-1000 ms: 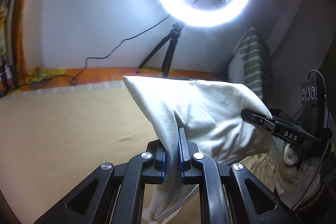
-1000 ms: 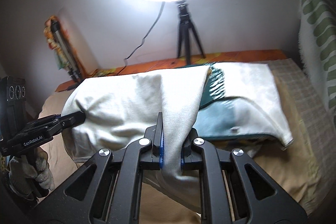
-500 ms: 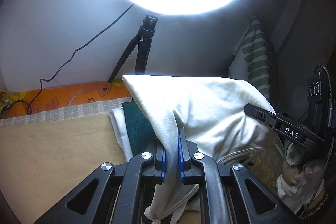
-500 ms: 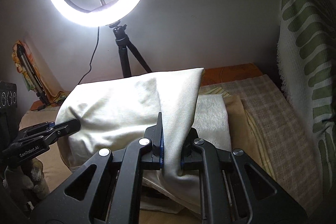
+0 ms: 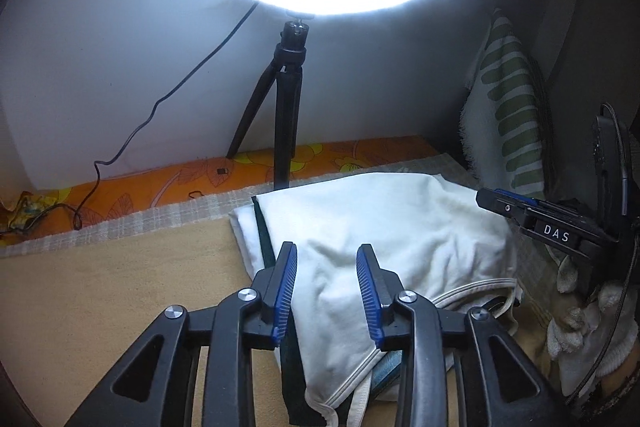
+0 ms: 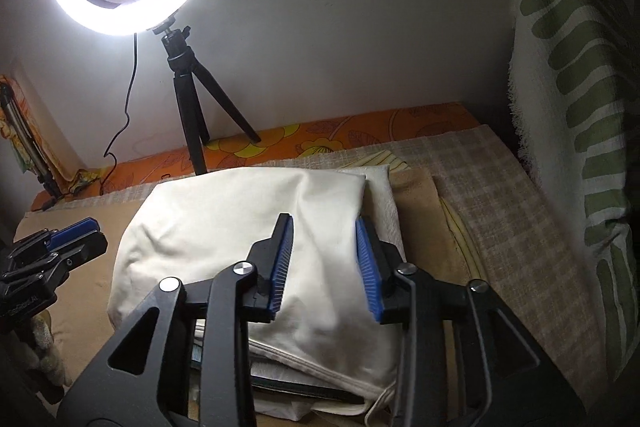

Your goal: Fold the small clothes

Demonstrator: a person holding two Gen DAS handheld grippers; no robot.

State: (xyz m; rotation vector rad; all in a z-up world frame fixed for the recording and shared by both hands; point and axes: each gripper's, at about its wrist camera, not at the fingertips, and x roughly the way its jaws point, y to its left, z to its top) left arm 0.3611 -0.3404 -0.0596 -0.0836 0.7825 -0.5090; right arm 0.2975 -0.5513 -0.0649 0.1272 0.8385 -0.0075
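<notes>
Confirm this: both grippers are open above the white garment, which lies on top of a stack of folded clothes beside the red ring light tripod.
Not quite: the tripod is black, not red, as the right wrist view shows. The rest holds: the left gripper and right gripper are open above the white garment on the stack.

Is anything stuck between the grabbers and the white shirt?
Nothing visible. The white shirt lies on the folded pile, and the left gripper and right gripper are open right over it.

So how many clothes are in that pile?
3 that show: the white garment on top, a dark green one peeking out beneath it, and a white towel at the bottom. More may be hidden underneath.
</notes>
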